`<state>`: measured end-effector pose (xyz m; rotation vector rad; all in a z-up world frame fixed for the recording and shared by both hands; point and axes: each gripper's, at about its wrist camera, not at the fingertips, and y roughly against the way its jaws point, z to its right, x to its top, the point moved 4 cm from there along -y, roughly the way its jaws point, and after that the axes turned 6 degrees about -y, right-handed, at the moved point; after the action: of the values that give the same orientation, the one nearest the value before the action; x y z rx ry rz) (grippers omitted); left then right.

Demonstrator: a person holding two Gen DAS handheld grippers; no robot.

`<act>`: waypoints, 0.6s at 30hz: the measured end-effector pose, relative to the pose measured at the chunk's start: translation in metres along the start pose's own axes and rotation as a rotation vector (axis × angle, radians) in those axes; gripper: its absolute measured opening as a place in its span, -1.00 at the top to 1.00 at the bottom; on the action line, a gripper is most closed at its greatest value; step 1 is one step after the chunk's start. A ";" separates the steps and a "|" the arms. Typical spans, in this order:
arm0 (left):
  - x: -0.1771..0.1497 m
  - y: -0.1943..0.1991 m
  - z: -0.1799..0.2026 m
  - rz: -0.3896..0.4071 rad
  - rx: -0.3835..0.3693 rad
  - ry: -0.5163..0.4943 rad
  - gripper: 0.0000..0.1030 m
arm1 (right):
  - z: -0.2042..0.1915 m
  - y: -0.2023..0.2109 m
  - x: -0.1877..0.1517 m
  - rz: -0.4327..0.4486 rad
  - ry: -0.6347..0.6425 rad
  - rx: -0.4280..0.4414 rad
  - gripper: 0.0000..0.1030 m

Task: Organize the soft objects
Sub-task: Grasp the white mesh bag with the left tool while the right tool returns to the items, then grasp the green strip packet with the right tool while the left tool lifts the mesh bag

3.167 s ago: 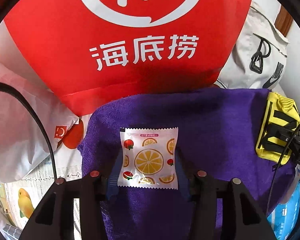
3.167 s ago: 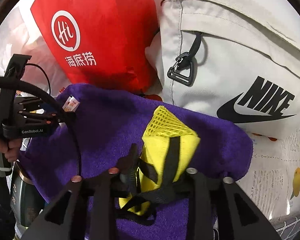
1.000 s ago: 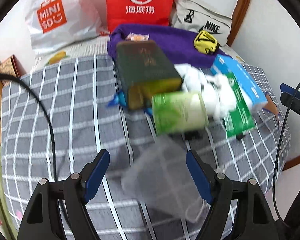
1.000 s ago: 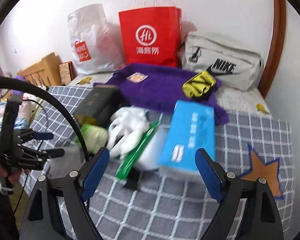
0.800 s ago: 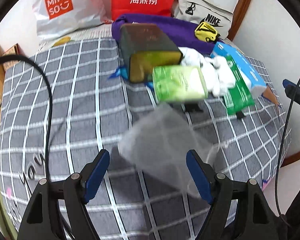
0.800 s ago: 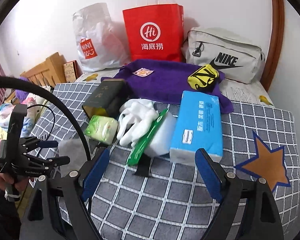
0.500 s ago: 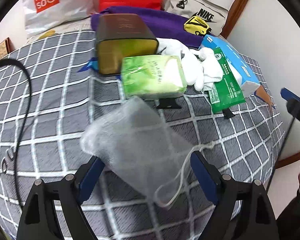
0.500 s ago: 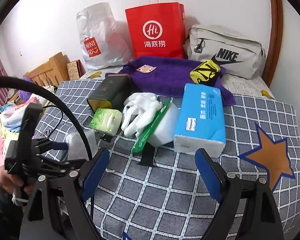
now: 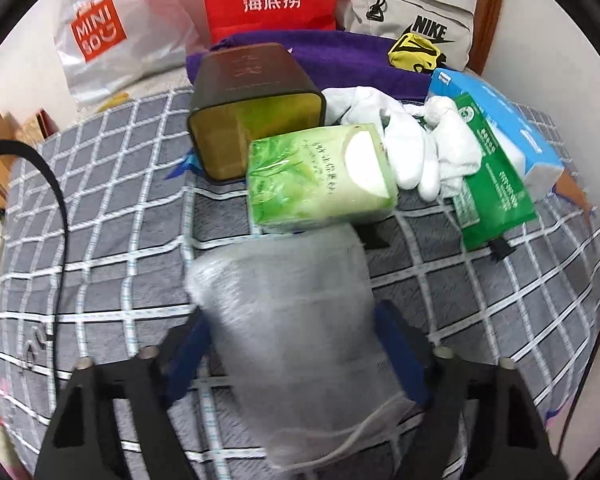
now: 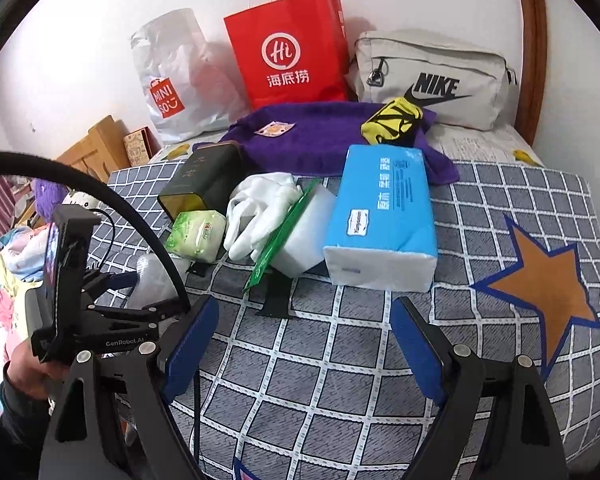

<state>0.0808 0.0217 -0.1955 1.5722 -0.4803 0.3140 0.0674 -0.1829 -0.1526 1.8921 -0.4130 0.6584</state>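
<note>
Left wrist view: left gripper (image 9: pixel 290 344) jaws closing around a translucent mesh pouch (image 9: pixel 296 332) that lies on the checked bedspread (image 9: pixel 100 248); blurred, so whether the pads press it yet can't be told. Just beyond the pouch a green tissue pack (image 9: pixel 320 176), a dark tin (image 9: pixel 252 108) behind it, white gloves (image 9: pixel 420 152) to the right.

Right wrist view: right gripper (image 10: pixel 304 344) jaws wide apart, nothing between them, over bare bedspread. Blue tissue pack (image 10: pixel 384 216) ahead, beside a green sachet (image 10: pixel 284 232). Purple towel (image 10: pixel 320 136) further back with a yellow pouch (image 10: pixel 394 122) on it. Left gripper at far left, pouch in its jaws.
</note>
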 end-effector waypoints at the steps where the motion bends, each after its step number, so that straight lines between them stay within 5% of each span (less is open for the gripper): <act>1: -0.002 0.003 -0.002 0.009 0.007 -0.006 0.01 | -0.001 -0.001 -0.001 -0.002 0.001 0.003 -0.69; 9: -0.003 0.011 -0.037 0.010 -0.066 0.046 0.66 | -0.015 -0.014 0.001 -0.015 0.042 -0.015 -0.68; 16: 0.003 0.003 -0.049 0.015 -0.092 0.078 0.69 | -0.025 -0.027 0.017 -0.022 0.028 -0.019 -0.57; 18: 0.003 0.004 -0.049 0.015 -0.094 0.083 0.69 | -0.028 -0.034 0.020 -0.048 0.022 -0.007 -0.30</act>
<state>0.0864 0.0701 -0.1877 1.4595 -0.4367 0.3615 0.0948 -0.1432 -0.1570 1.8805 -0.3549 0.6443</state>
